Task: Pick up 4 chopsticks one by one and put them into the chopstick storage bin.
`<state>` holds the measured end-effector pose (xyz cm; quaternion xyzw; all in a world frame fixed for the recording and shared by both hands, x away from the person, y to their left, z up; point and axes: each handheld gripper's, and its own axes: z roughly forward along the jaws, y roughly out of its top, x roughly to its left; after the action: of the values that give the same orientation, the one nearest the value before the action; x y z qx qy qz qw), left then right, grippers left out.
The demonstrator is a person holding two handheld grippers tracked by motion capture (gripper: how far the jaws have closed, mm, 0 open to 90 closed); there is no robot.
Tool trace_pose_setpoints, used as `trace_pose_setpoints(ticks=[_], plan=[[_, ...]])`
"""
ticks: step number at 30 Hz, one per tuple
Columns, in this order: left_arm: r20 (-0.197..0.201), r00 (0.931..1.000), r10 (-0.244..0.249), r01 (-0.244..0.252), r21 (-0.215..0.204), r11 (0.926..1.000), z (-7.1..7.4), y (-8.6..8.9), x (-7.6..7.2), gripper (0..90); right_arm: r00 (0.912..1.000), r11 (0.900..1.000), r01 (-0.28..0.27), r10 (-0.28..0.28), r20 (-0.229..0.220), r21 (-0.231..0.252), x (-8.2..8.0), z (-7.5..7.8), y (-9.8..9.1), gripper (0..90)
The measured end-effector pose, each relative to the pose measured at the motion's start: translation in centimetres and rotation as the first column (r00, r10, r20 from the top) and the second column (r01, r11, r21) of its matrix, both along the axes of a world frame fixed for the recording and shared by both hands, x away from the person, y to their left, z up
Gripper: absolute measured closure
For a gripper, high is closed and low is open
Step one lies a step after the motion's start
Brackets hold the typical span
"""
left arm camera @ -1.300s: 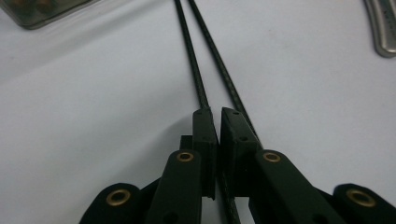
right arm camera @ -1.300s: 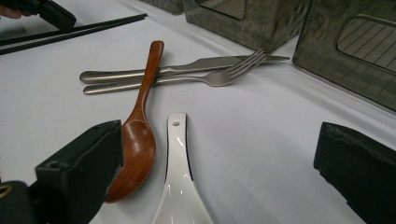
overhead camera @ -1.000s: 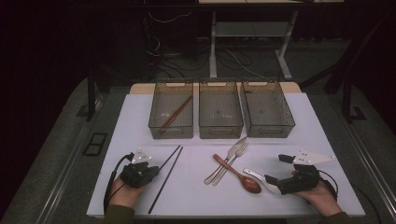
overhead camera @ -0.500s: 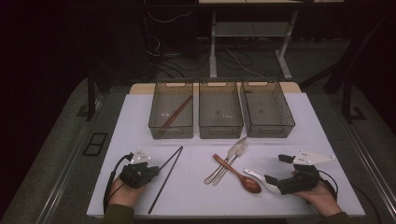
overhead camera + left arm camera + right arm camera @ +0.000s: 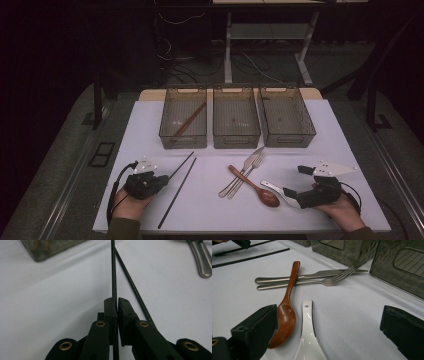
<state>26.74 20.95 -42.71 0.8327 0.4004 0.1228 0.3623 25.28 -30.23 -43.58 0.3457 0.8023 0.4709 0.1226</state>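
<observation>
Up close, left gripper (image 5: 115, 305) around black chopstick (image 5: 114, 272).

**Bins at the back, cutlery out front**

Three mesh bins line up side by side at the far edge of the white surface (image 5: 150, 125): the left bin (image 5: 183, 119) holds brown chopsticks (image 5: 188, 121) lying slantwise, the middle bin (image 5: 236, 117) and right bin (image 5: 286, 117) sit alongside. In front, two forks (image 5: 244, 171) lie together, and a wooden spoon (image 5: 256, 187) crosses their handles.
</observation>
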Motion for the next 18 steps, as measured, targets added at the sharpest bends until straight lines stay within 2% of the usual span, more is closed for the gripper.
trace_pose_setpoints(ticks=[5,11,14,18], plan=[[0.004,1.0000,-0.002,0.002,-0.031,0.9995,0.6,-0.2,0.0,85.4,1.0000,1.0000,-0.001,0.001,0.001,-0.002,0.0,0.0,0.0,1.4],[0.029,0.9995,-0.010,0.012,-0.064,0.9979,1.4,-0.3,0.0,85.4,1.0000,1.0000,-0.001,0.001,0.000,-0.002,0.0,0.0,0.0,1.4],[0.042,0.9991,-0.010,0.014,-0.096,0.9953,2.0,-0.3,0.1,85.4,1.0000,1.0000,0.000,0.000,0.000,-0.002,0.0,0.0,0.0,1.4],[0.061,0.9981,-0.004,0.011,-0.110,0.9939,2.8,-0.3,0.4,85.5,1.0000,1.0000,0.001,-0.001,0.000,-0.001,0.0,0.0,0.0,1.4]])
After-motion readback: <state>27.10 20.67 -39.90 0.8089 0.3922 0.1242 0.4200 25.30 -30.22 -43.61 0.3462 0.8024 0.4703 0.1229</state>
